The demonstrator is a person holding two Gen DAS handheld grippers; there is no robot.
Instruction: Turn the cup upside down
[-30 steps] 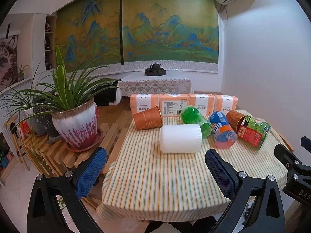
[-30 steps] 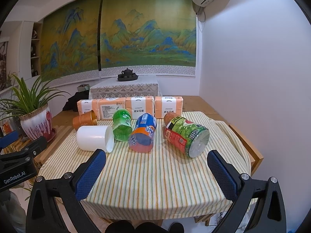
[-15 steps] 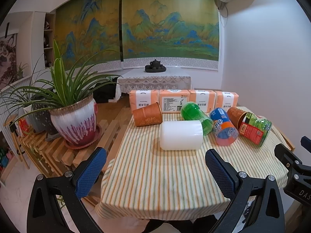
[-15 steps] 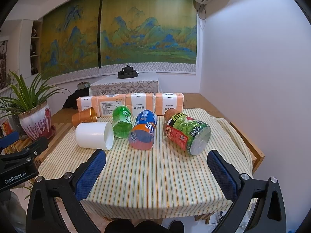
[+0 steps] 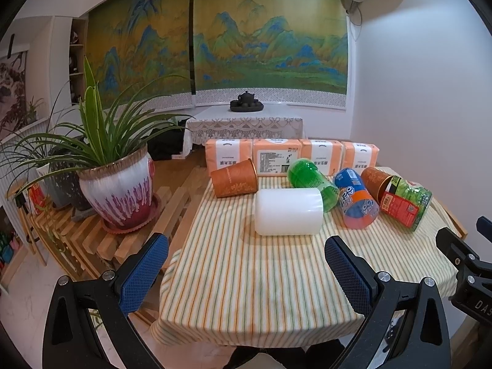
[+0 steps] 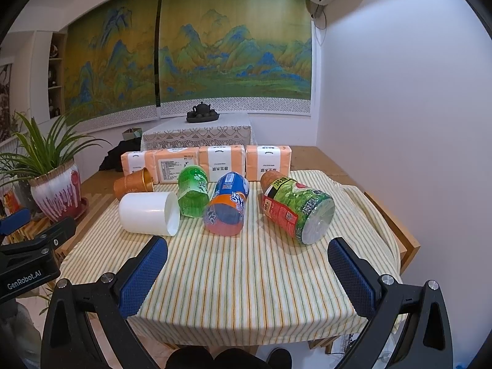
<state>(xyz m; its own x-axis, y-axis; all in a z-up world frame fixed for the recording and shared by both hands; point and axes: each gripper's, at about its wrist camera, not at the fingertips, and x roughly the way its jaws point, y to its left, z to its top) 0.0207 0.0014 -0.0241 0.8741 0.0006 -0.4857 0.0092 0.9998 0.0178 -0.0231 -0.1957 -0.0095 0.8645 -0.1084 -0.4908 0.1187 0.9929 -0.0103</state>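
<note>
Five cups lie on their sides across the far half of the striped tablecloth (image 5: 246, 276) in the left wrist view: an orange paper cup (image 5: 235, 177) at the left, the white cup (image 5: 289, 211) in front of it, then a green cup (image 5: 310, 181), a blue-and-orange cup (image 5: 356, 200) and a green-and-red labelled cup (image 5: 402, 203) toward the right edge. Four orange packs (image 5: 289, 156) stand in a row behind them. The left gripper (image 5: 246, 272) hangs over the near edge, its blue pads wide apart and holding nothing; bare cloth lies between it and the white cup. A potted plant (image 5: 117, 190) stands on a slatted bench off the left edge.

From the right wrist view, the white cup (image 6: 149, 213) shows its open mouth facing right, close to the green cup (image 6: 193, 195). The right gripper (image 6: 247, 273) is likewise spread and empty, over the near half of the cloth, which is bare. The labelled cup (image 6: 296, 210) lies nearest it, with the cloth's right edge and the wall beyond.
</note>
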